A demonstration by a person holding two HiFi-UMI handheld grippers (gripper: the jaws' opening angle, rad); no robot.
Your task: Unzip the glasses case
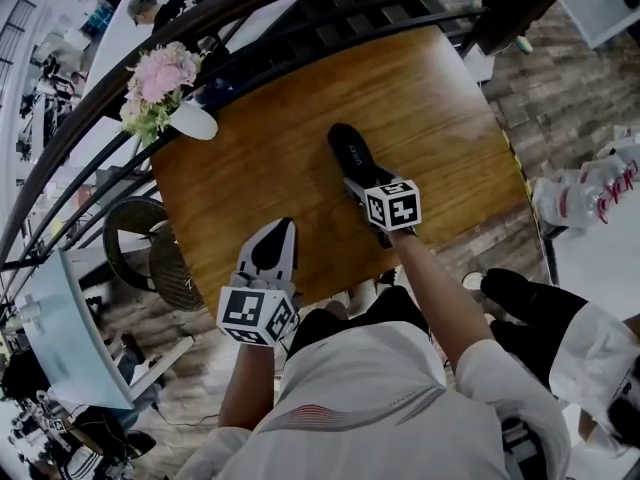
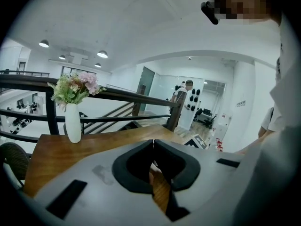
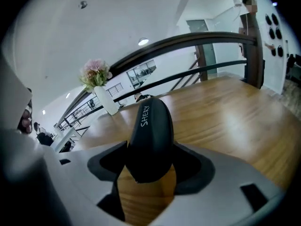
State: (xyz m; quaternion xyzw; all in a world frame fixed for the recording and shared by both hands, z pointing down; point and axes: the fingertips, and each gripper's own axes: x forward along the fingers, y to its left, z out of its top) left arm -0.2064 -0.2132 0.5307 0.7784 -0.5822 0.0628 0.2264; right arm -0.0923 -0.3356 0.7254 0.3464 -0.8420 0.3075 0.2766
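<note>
Right gripper view: right gripper (image 3: 149,150) clasps closed glasses case (image 3: 150,121); left gripper (image 2: 153,143) pinched together.

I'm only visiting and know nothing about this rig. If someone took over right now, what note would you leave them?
Left gripper: jaws shut, empty, over the near part of the table.
Right gripper: jaws closed on the near end of the case, which lies flat mid-table.
Vase: far left corner, apart from the case.
Done: case gripped.
Left: the case looks closed and no view shows the zip pull. Find it and run it open.
</note>
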